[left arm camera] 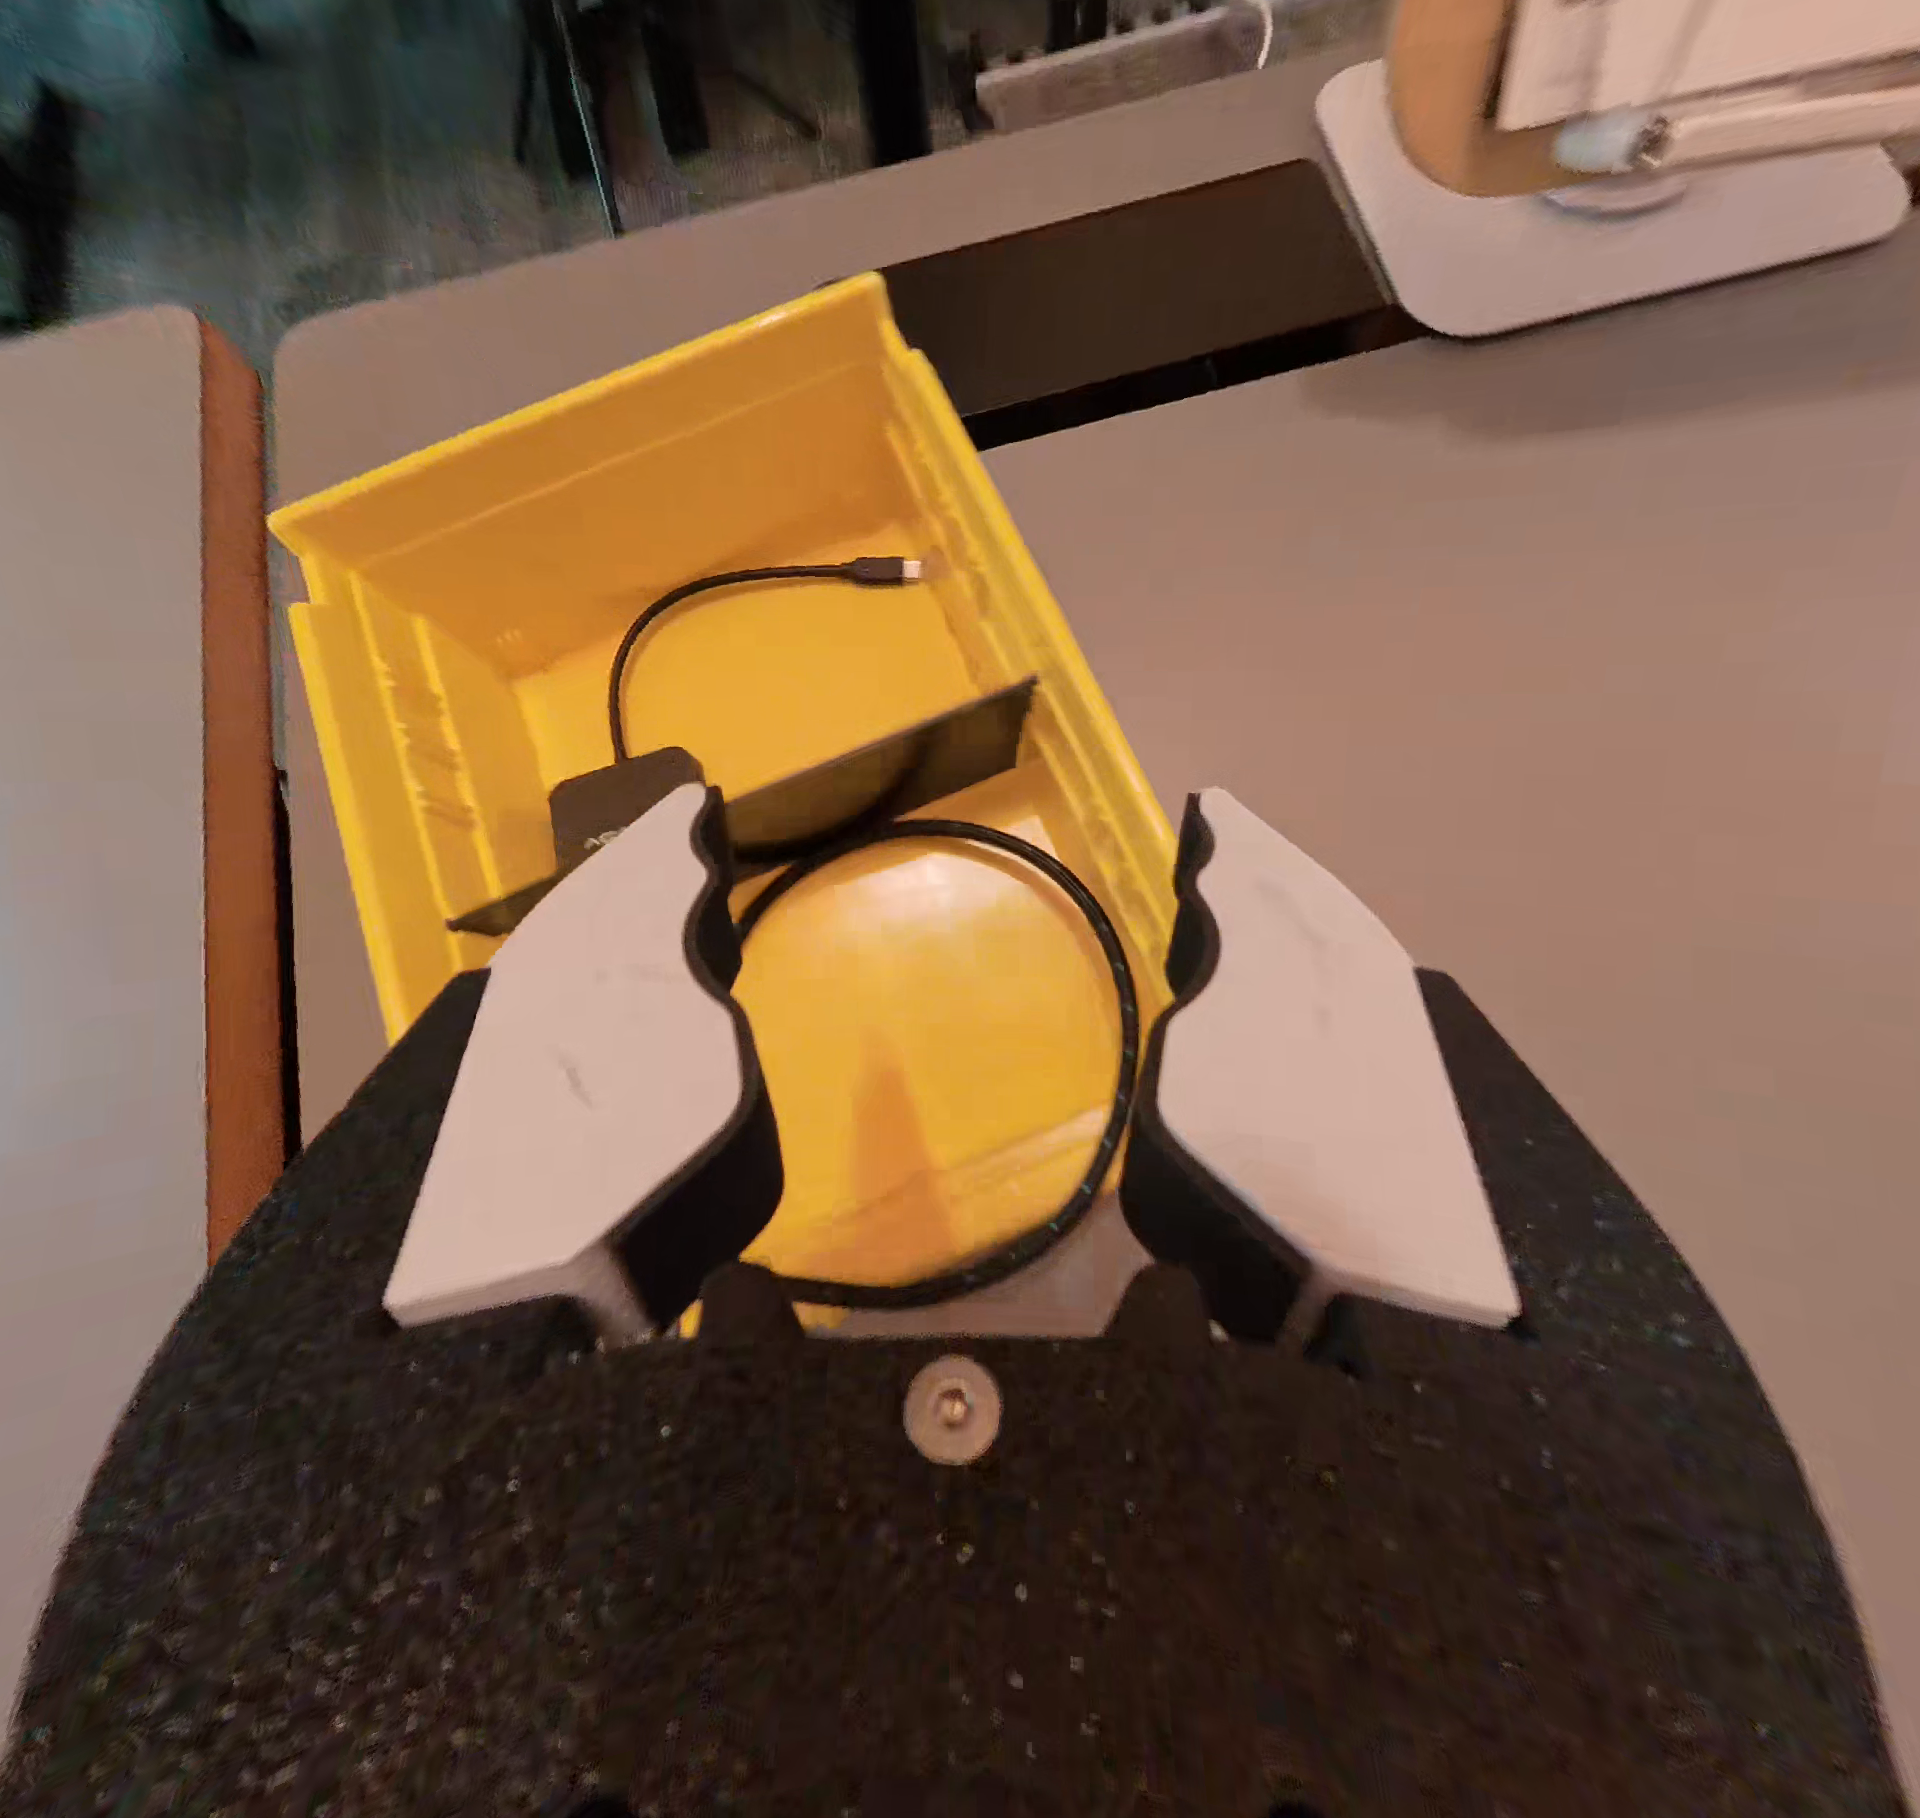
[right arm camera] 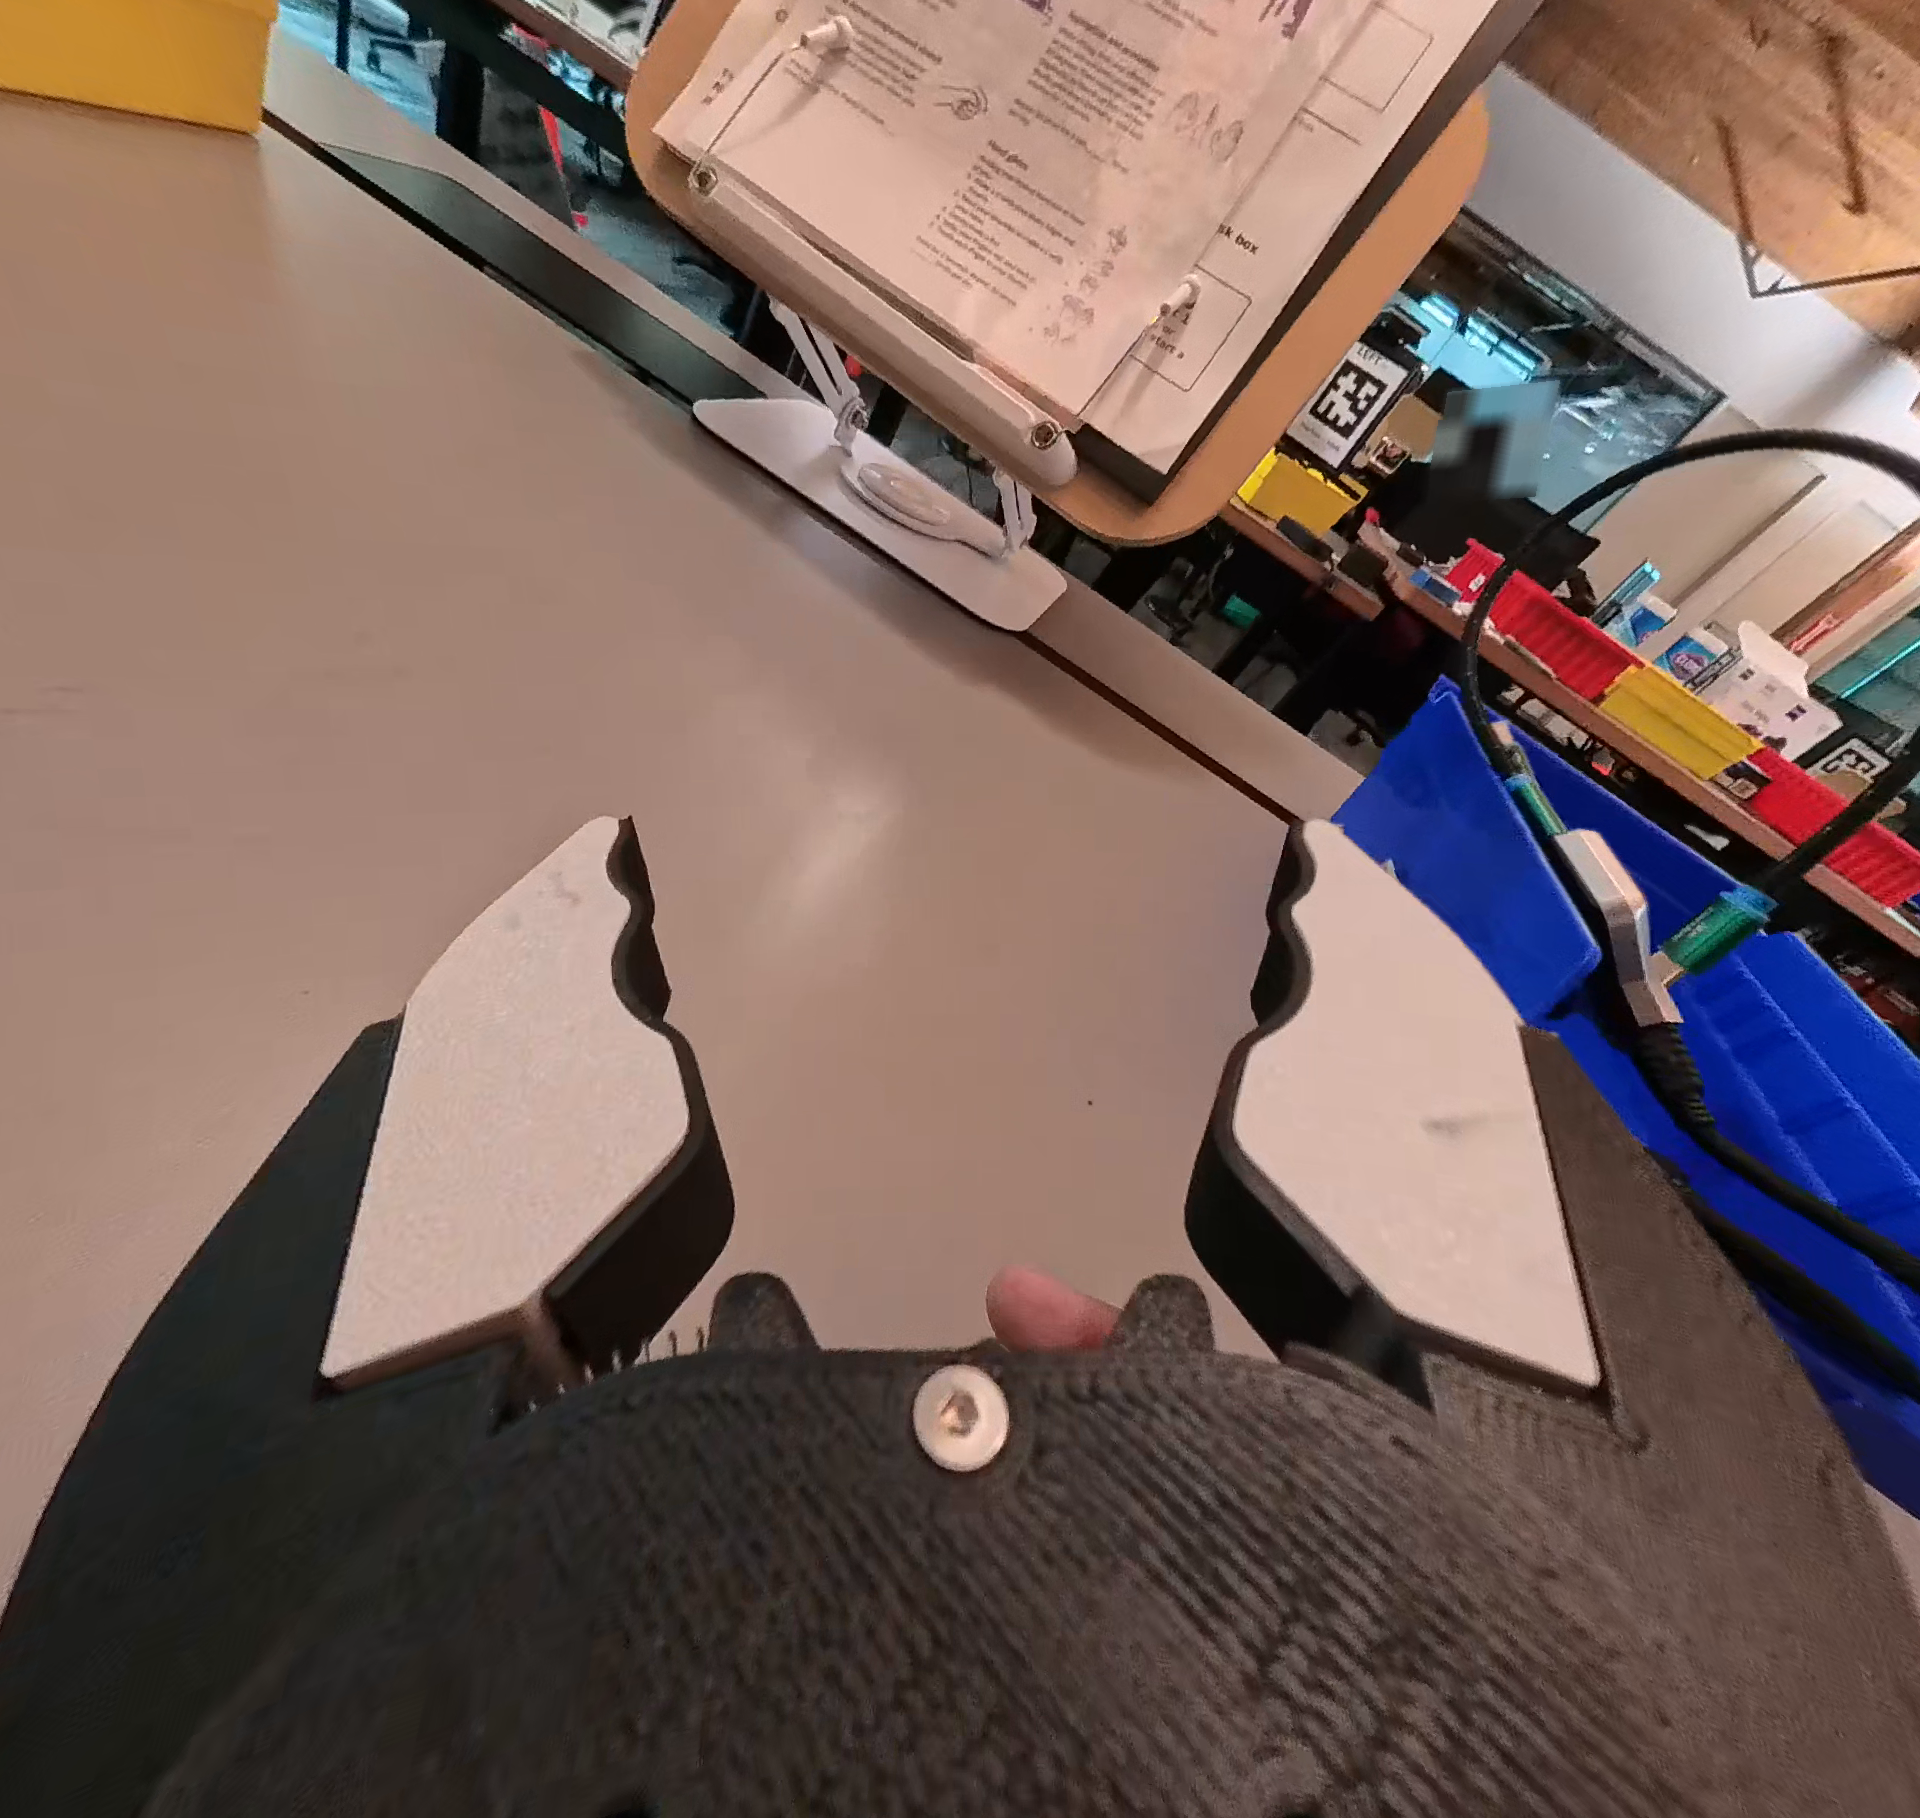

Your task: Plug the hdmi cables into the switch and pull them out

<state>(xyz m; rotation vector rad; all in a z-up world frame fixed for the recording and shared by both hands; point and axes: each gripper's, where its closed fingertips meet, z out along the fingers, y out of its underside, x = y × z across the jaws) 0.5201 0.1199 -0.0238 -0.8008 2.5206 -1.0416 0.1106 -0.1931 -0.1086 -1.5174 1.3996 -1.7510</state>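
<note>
In the left wrist view a yellow bin (left arm camera: 582, 480) is split by a black divider (left arm camera: 883, 760). The far compartment holds a small black switch box (left arm camera: 623, 792) with a short black lead (left arm camera: 665, 615) that ends in a small plug (left arm camera: 883, 571). The near compartment holds a coiled black cable (left arm camera: 1101, 937). My left gripper (left arm camera: 951, 812) is open and empty, just above the near compartment. My right gripper (right arm camera: 964, 833) is open and empty over the bare table. To its right, a small silver adapter (right arm camera: 1616, 911) with green-ended connectors (right arm camera: 1714, 932) and black cables (right arm camera: 1558, 521) hangs at a blue bin's (right arm camera: 1455, 864) edge.
A document stand (right arm camera: 1039, 158) on a white base (right arm camera: 883, 511) stands at the table's far edge. The yellow bin also shows in the right wrist view (right arm camera: 135, 2), at top left. A second table (left arm camera: 94, 729) adjoins on the left. Other benches with coloured bins lie beyond.
</note>
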